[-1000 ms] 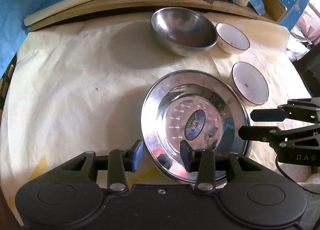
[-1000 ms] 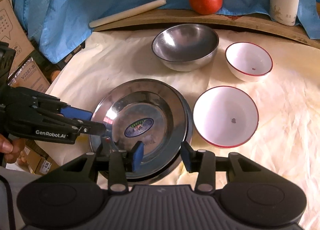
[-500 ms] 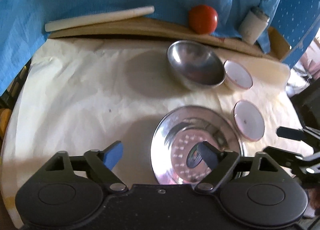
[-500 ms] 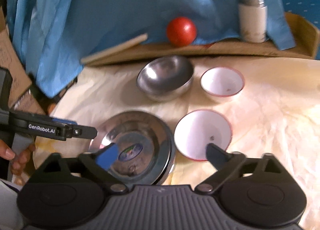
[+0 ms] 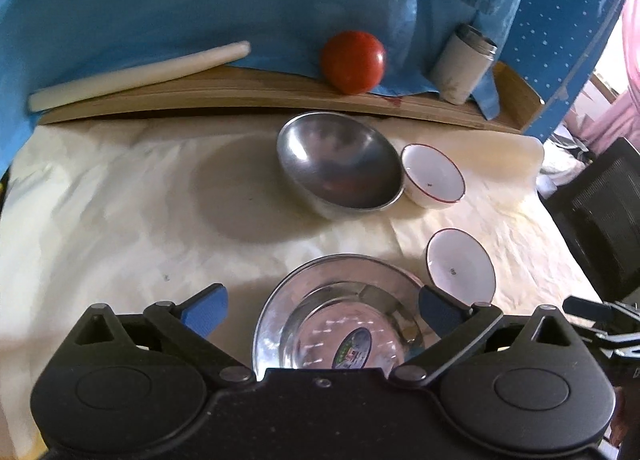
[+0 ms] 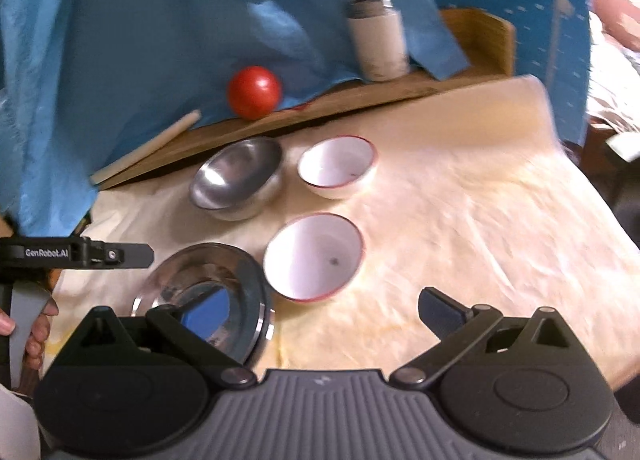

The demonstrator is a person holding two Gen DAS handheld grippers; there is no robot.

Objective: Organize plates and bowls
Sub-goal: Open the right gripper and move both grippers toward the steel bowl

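Steel plates (image 5: 340, 324) free between the just-opened, wide, empty left gripper (image 5: 320, 312) and right gripper (image 6: 328, 310).

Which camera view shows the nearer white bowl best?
The right wrist view: the nearer white bowl lies central there, its whole red rim and inside visible. The left wrist view shows it off to the right, squeezed by the lens.

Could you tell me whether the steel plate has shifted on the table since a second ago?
Cannot tell for certain, but apparently not: the steel plate lies just left of the near white bowl, as before. Both grippers' jaws have just been opening, releasing it.
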